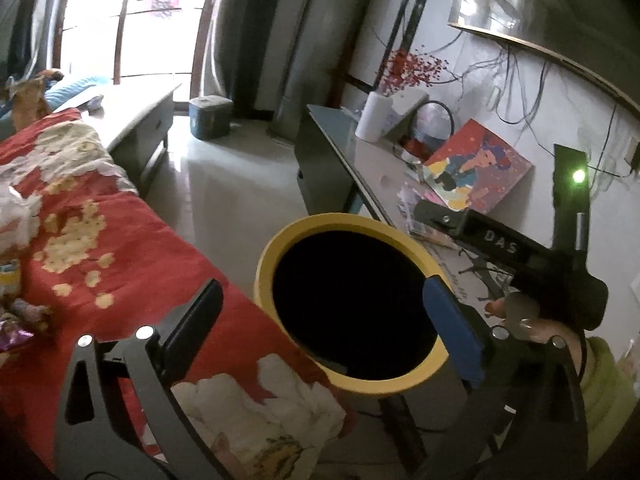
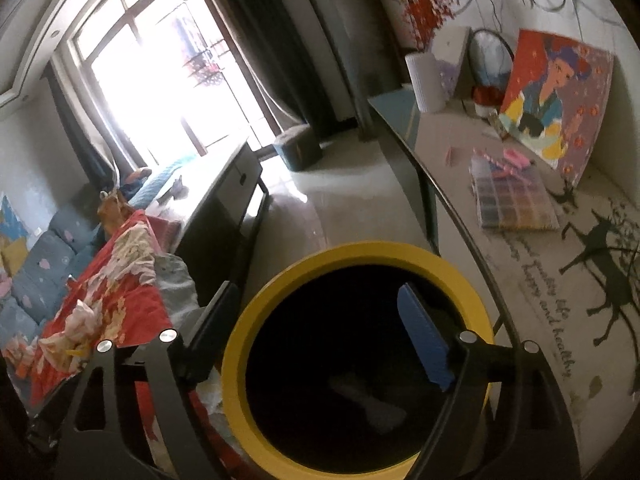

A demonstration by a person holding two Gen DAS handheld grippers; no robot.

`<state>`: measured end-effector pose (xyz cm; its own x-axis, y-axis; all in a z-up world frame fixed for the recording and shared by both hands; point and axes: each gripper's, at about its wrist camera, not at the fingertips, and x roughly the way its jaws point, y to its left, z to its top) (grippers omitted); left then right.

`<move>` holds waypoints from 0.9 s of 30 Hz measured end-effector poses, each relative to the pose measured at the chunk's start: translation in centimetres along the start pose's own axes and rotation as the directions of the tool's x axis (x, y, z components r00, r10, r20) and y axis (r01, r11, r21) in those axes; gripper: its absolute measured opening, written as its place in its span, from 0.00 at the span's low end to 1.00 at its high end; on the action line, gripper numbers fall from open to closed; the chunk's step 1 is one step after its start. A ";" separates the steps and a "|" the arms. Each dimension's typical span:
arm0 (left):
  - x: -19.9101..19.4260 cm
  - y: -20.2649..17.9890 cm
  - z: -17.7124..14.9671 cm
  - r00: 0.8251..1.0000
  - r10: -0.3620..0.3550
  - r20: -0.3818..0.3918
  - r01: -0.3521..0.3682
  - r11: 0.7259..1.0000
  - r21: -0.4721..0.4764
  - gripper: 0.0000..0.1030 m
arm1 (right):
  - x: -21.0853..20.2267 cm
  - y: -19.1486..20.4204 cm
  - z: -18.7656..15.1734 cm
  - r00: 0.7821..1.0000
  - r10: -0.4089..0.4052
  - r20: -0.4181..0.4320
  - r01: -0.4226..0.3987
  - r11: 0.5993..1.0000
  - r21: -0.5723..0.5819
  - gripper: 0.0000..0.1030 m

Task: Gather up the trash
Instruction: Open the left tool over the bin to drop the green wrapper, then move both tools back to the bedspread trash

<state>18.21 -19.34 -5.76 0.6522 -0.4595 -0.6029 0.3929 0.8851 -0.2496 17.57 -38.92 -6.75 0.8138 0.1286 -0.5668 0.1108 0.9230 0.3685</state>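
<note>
Both grippers hung spread and empty over the round yellow-rimmed bin (image 2: 236, 360): left gripper (image 1: 324, 320), right gripper (image 2: 320, 336). Pale crumpled scrap (image 2: 368, 400) lay inside at 6 o'clock; prob. light, soft; pinch its middle.

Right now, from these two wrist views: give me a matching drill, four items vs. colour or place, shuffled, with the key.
Items:
1. bin
2. blanket
3. vase
4. painting

Descriptions:
A. white, holds red sprigs, on the table
B. yellow rim, dark inside, in front of both open grippers
C. red with pale flowers, spread on the bed
D. leans against the wall at the back of the table

Pairs: 1-B, 2-C, 3-A, 4-D
</note>
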 end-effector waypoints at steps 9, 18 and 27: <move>-3.2 1.2 0.0 0.996 0.063 0.063 -0.062 0.998 -0.017 0.89 | -1.8 3.1 0.1 0.998 0.027 0.051 -0.023 0.997 -0.072 0.82; -6.7 3.1 0.2 0.983 0.126 0.131 -0.119 0.991 -0.058 0.89 | -2.9 6.2 -0.5 0.996 0.070 0.062 -0.061 0.989 -0.134 0.84; -10.0 4.8 -0.2 0.963 0.195 0.186 -0.181 0.979 -0.090 0.89 | -4.2 9.5 -1.1 0.989 0.130 0.069 -0.114 0.975 -0.191 0.87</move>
<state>13.38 -10.49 -1.08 0.8254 -0.2834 -0.4883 0.2081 0.9567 -0.2034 14.57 -30.28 -1.68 0.8586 0.2218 -0.4622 -0.0940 0.9544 0.2834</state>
